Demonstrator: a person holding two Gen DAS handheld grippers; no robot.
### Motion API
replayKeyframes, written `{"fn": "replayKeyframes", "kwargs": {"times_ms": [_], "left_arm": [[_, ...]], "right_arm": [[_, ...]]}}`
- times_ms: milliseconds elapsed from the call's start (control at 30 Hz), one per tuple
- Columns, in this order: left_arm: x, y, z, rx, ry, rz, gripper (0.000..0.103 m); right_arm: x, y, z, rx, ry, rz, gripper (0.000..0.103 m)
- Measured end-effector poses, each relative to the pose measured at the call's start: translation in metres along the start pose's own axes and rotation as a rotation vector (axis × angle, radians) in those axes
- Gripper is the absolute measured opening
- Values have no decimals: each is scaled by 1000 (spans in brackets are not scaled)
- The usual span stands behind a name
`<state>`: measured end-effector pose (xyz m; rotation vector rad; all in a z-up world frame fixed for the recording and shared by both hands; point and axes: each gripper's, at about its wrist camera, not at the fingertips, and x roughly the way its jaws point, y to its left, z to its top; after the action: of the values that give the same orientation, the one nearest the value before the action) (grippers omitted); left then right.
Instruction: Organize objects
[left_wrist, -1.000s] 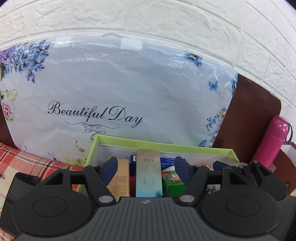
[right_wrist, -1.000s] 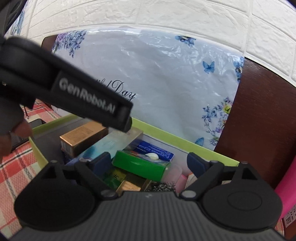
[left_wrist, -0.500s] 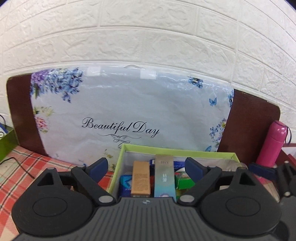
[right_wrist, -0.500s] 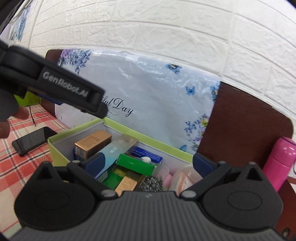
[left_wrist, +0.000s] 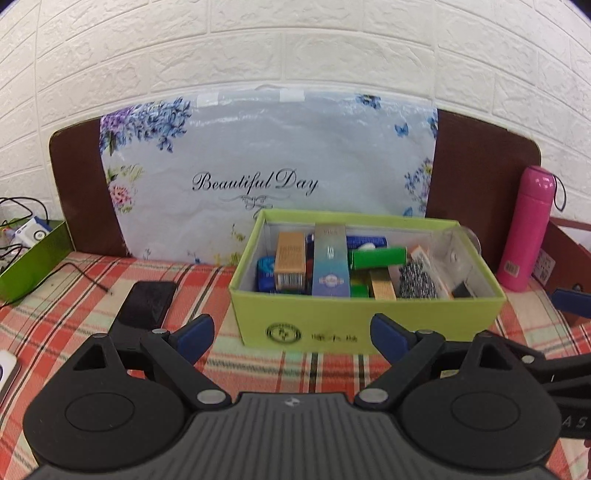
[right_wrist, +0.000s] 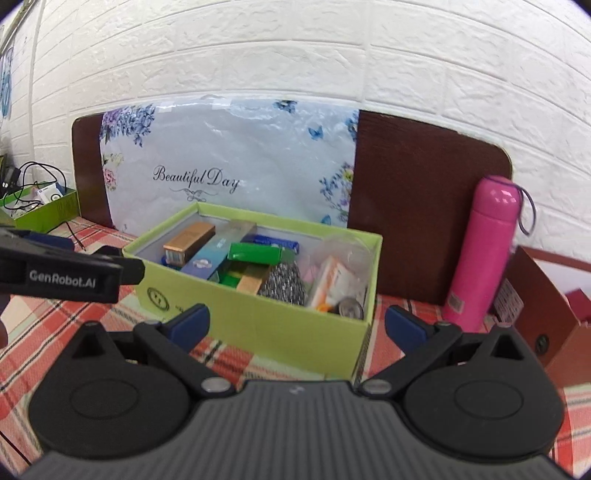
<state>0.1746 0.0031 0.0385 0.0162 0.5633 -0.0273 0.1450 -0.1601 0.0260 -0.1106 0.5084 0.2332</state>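
A lime-green open box (left_wrist: 365, 332) (right_wrist: 258, 325) stands on the red plaid cloth and holds several small items: a gold carton (left_wrist: 290, 258), a long pale-blue carton (left_wrist: 330, 262), a green carton (left_wrist: 376, 256) and a speckled pouch (left_wrist: 417, 282). My left gripper (left_wrist: 291, 334) is open and empty, held back in front of the box's near wall. My right gripper (right_wrist: 295, 326) is open and empty, in front of the box's right corner. The left gripper's body (right_wrist: 62, 273) shows at the left of the right wrist view.
A black phone (left_wrist: 146, 302) lies left of the box. A pink bottle (left_wrist: 528, 229) (right_wrist: 484, 251) stands right of it, next to a brown box (right_wrist: 543, 306). A green tray with cables (left_wrist: 33, 258) is far left. A floral bag (left_wrist: 266, 177) leans on the headboard behind.
Both grippers have pulled back and up from over the box. The box, close under the fingers a second ago, now sits whole in front of them. Both stay open and empty.
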Motion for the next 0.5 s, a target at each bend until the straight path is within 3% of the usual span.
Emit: {"fn": "replayKeyframes", "kwargs": {"times_ms": [200,500], "left_arm": [[-11,-4,-18,12,35,-4,94],[-18,-7,-16,11,53,-30,94]], "right_arm": [[-15,0,-16,28,36,-14,103],[-21,-2,-18,39,37,-46,103]]}}
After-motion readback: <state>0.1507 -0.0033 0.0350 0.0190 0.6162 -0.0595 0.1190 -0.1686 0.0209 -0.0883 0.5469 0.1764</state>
